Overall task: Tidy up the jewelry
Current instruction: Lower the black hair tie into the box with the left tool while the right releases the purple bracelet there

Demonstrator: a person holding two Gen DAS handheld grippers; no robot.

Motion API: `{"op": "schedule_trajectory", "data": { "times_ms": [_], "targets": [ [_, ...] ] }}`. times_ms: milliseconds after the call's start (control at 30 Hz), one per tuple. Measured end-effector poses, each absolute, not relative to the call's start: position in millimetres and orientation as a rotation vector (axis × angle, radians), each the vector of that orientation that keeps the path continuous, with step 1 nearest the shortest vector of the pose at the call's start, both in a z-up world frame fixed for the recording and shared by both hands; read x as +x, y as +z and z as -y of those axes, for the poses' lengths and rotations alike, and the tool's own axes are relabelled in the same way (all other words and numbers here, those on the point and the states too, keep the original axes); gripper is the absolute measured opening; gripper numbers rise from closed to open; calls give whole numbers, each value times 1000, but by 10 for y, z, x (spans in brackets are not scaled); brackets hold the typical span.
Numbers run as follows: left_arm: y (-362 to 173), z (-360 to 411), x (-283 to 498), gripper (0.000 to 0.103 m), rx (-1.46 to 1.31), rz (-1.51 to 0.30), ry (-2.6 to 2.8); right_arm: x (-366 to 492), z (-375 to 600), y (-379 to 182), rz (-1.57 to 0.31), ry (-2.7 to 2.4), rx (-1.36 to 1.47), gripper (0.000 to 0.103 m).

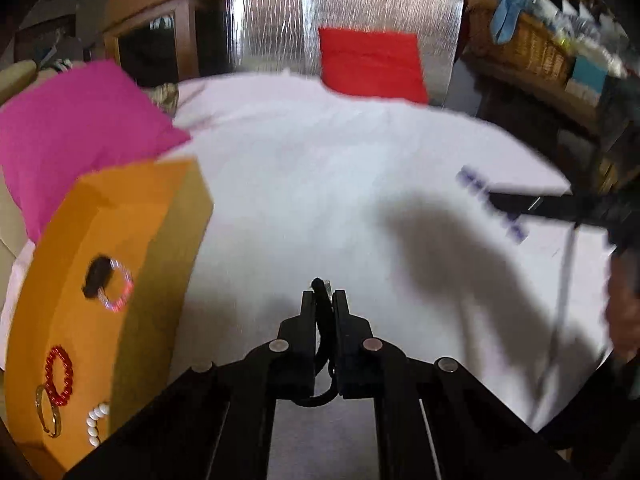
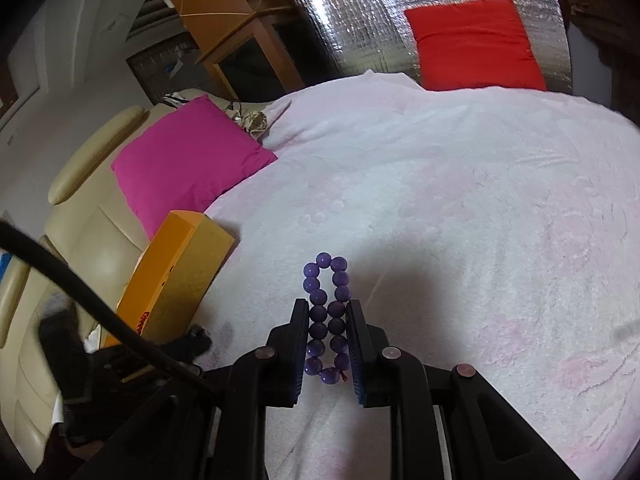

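My left gripper (image 1: 323,294) is shut on a thin black cord (image 1: 320,286), which runs back between the fingers and loops out behind them. Left of it stands an orange box (image 1: 120,216). On its face lie a red bead bracelet (image 1: 59,376), a gold bangle (image 1: 48,412), a string of pearls (image 1: 96,424) and a sparkly pink bracelet (image 1: 120,288). My right gripper (image 2: 328,304) is shut on a purple bead bracelet (image 2: 318,298), squeezed into a long loop above the white blanket (image 2: 440,200). The orange box (image 2: 176,276) is to its left.
A pink cushion (image 2: 188,160) lies behind the box and a red cushion (image 2: 472,44) leans on a silver foil panel (image 2: 360,20). A beige armchair (image 2: 80,240) is at the left. A wicker basket (image 1: 520,44) stands at the far right.
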State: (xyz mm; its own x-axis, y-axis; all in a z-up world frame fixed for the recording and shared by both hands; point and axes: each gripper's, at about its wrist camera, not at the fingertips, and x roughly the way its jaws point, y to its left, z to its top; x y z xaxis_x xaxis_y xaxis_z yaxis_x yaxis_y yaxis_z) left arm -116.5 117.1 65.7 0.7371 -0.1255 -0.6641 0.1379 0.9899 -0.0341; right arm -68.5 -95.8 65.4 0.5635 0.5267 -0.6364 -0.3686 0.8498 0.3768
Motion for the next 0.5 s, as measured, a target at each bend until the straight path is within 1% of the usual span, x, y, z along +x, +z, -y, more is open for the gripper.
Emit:
{"op": "schedule_trajectory", "data": {
  "times_ms": [100,233,367,500],
  "targets": [
    [899,-1168,-1313,8,2,-660,-123,-717,912,660,-804,549,205,20],
    [1131,-1460,-1580,8,-80,-605,-29,-761,759,689,-798,557,180,20],
    [1192,-1965,-1816,8,-163,-615,82,-828,466,809,-809,624,163,20],
    [1098,-2446,-2076,8,-132,-647,265,-913,-5,1003,-790,706,121,20]
  ]
}}
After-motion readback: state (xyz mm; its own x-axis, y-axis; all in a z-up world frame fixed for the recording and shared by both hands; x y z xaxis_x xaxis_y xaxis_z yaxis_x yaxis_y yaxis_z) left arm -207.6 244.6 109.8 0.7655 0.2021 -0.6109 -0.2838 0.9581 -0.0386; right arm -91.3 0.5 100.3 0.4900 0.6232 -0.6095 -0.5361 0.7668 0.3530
